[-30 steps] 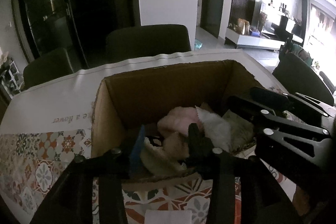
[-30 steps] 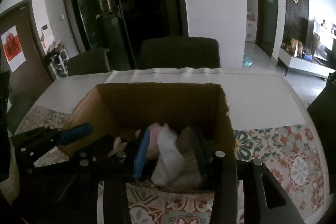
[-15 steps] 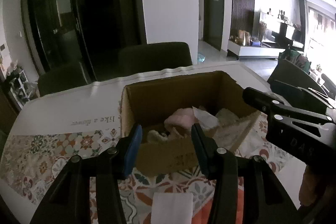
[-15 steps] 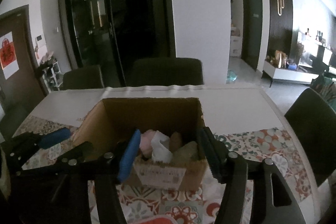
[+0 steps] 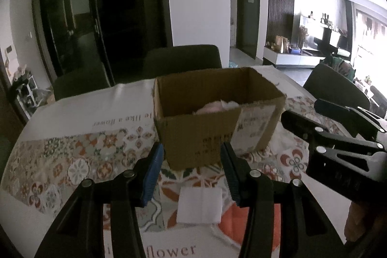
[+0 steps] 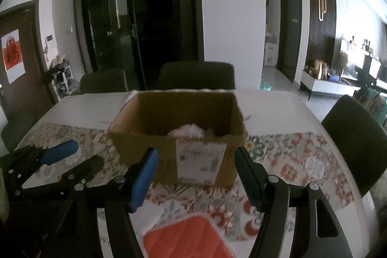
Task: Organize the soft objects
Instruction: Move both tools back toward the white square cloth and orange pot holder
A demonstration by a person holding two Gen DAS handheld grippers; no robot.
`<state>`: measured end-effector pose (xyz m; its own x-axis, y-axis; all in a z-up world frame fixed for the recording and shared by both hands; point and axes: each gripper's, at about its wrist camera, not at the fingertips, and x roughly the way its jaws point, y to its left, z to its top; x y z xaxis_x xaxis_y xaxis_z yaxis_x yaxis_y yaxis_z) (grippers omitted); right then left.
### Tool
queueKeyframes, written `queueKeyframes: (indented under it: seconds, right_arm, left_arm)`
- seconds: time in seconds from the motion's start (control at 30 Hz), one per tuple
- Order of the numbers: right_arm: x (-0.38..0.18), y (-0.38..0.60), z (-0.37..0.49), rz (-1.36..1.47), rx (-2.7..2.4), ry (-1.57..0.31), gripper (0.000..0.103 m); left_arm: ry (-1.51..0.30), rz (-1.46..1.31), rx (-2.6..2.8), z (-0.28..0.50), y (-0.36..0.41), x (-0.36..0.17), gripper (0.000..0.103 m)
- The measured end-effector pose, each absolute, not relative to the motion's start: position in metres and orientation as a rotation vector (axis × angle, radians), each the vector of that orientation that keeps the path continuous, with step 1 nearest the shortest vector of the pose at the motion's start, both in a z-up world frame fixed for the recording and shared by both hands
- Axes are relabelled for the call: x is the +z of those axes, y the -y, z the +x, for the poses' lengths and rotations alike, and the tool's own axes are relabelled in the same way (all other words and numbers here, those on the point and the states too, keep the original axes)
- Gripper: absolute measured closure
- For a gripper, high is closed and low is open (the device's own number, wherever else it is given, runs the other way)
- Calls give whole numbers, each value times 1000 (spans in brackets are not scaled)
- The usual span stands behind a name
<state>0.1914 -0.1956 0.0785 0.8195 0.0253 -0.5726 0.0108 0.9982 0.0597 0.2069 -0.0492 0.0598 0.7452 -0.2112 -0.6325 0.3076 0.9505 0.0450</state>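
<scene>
Dim dining room, patterned tabletop (image 5: 60,161) carrying a cardboard box (image 5: 212,137) of soft items (image 6: 188,131), left claw (image 5: 191,173) and right claw (image 6: 196,175) both parted and empty before it, folded white cloth (image 5: 200,204) and red pad (image 6: 186,238) nearest.

dark chairs (image 6: 196,75), patterned tablecloth (image 5: 72,161)
</scene>
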Motion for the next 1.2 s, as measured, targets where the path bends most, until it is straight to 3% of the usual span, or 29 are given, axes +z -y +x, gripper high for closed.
queueKeyframes:
  seconds: [0.53,1.2]
  right_arm:
    - [12,177,156,56,-11,-785,36]
    - [-61,177,185,91,-53,-1019,36]
  left_arm:
    - [-788,136,-299,173,26,0,55]
    - [-1013,82,-394,222,37,-80,55]
